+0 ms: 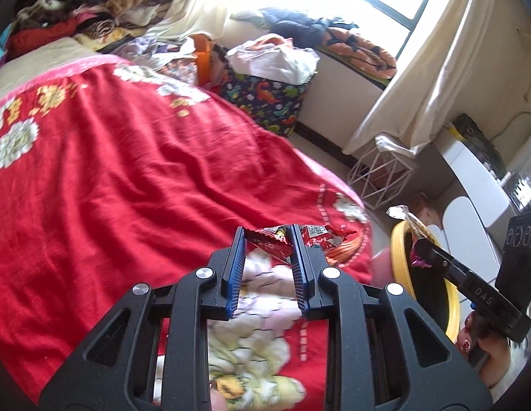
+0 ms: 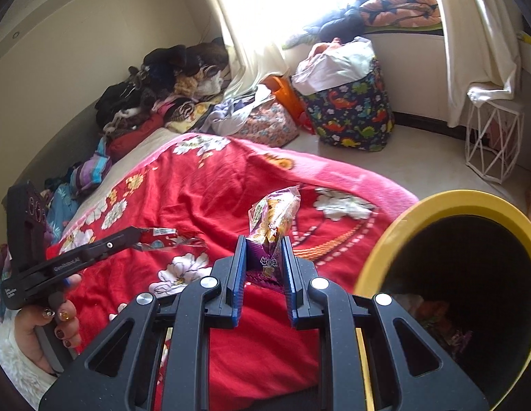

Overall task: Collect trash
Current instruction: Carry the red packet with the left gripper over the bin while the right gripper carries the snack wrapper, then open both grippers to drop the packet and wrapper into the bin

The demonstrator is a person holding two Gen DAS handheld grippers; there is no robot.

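My left gripper point(image 1: 268, 231) is shut on a red snack wrapper point(image 1: 301, 238) and holds it above the red flowered blanket point(image 1: 128, 178). It also shows in the right wrist view point(image 2: 138, 236) with the red wrapper point(image 2: 162, 238). My right gripper point(image 2: 264, 241) is shut on a purple snack wrapper point(image 2: 274, 219), held upright just left of the yellow-rimmed black bin point(image 2: 436, 205). In the left wrist view the right gripper point(image 1: 419, 253) holds that wrapper point(image 1: 411, 221) over the bin point(image 1: 399, 239).
A dinosaur-print fabric basket point(image 2: 351, 113) full of clothes stands on the floor by the window. A white wire stand point(image 2: 491, 144) is at the right. Piled clothes point(image 2: 155, 89) lie at the bed's far end. Curtains point(image 1: 419, 78) hang at the window.
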